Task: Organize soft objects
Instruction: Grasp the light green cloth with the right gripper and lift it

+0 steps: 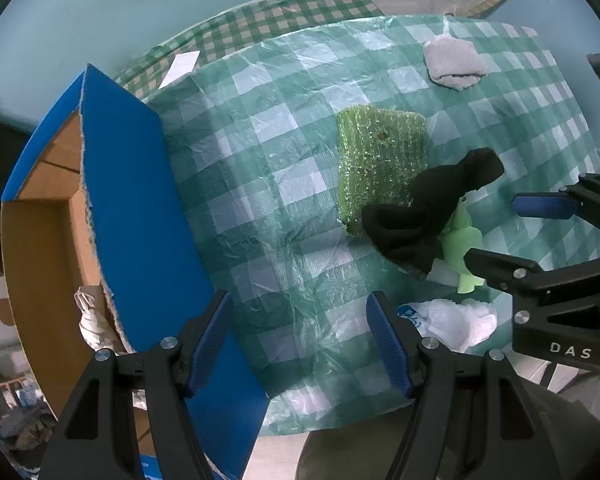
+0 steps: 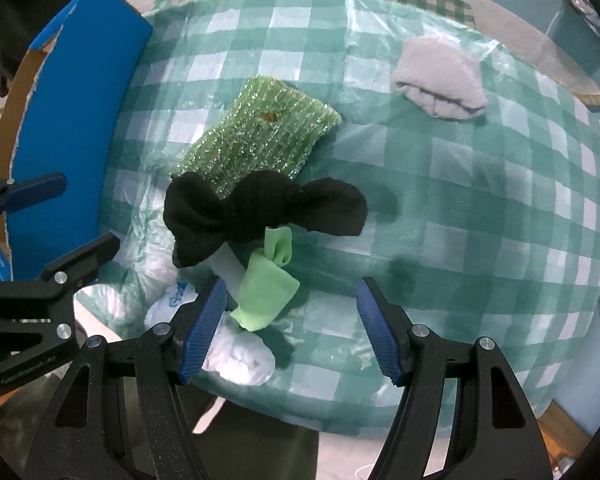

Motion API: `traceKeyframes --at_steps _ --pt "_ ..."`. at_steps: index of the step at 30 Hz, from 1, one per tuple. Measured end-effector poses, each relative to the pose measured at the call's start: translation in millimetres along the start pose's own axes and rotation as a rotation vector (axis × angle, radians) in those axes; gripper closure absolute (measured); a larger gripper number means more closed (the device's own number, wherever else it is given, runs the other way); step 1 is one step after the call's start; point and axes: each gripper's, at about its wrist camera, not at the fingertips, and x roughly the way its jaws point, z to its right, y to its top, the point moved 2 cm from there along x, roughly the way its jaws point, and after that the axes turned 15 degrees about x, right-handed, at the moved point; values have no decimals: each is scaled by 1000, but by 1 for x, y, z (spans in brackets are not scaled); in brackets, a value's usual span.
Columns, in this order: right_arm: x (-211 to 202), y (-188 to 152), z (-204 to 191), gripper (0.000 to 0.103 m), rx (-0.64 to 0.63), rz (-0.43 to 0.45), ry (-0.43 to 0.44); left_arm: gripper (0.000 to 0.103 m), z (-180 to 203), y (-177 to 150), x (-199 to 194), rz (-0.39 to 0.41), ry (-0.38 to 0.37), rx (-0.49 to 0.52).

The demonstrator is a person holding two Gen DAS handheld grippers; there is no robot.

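Above the checkered table (image 1: 236,184), left gripper (image 1: 300,340) and right gripper (image 2: 290,328) gape wide, holding nothing.

The left gripper (image 1: 300,340) has its jaws spread wide — nothing sits between the blue pads (image 1: 210,336). The right gripper (image 2: 292,328) is likewise parted, with no grip on anything. Each shows in the other's camera: the right gripper (image 1: 500,228) reaches in from the right edge of the left wrist view, its black fingers apart (one blue pad facing up), and the left gripper (image 2: 60,216) enters from the left edge of the right wrist view — also spread.
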Motion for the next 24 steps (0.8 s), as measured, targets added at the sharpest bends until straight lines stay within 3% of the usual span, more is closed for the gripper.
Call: traceKeyframes --at_steps 13,19,24 --pt "24 5 -3 36 -7 -44 -7 33 5 5 9 -26 5 15" --pt "30 5 1 68 19 -61 35 33 7 9 8 -24 0 32" --pt "21 2 12 69 10 -33 34 33 8 12 5 -21 1 37"
